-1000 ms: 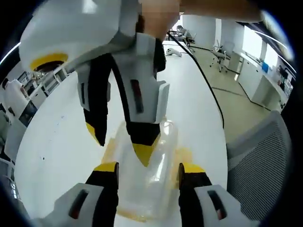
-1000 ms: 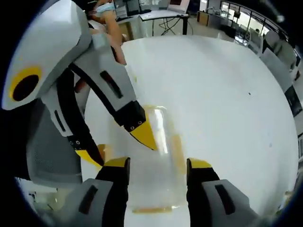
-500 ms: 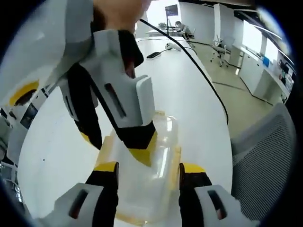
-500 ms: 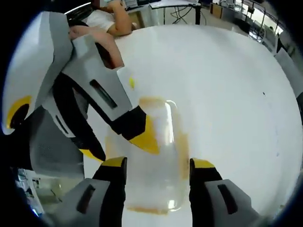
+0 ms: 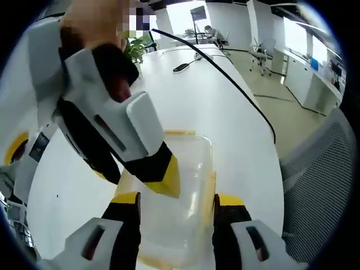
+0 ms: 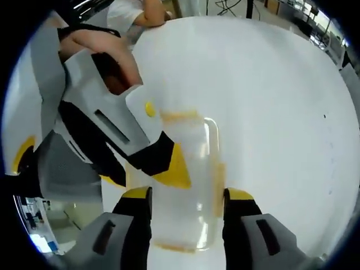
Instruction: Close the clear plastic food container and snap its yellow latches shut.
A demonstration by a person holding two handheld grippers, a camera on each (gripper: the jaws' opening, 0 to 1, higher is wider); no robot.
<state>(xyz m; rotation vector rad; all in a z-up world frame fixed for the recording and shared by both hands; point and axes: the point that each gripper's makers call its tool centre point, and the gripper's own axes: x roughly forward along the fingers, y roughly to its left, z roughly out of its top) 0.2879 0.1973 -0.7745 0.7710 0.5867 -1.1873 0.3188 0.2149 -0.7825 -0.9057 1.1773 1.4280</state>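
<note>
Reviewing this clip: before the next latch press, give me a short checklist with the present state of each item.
1. Container resting flat on the white table: ok.
2. Lid seated over the base all round: cannot tell; the clear plastic hides the seam.
3. Yellow latch on the long side snapped down: cannot tell.
4. Yellow latch at the far end snapped down: cannot tell.
5. Left gripper jaws open and straddling the container: ok.
6. Right gripper jaws open, one on each side of the container, no grip on it: ok.
</note>
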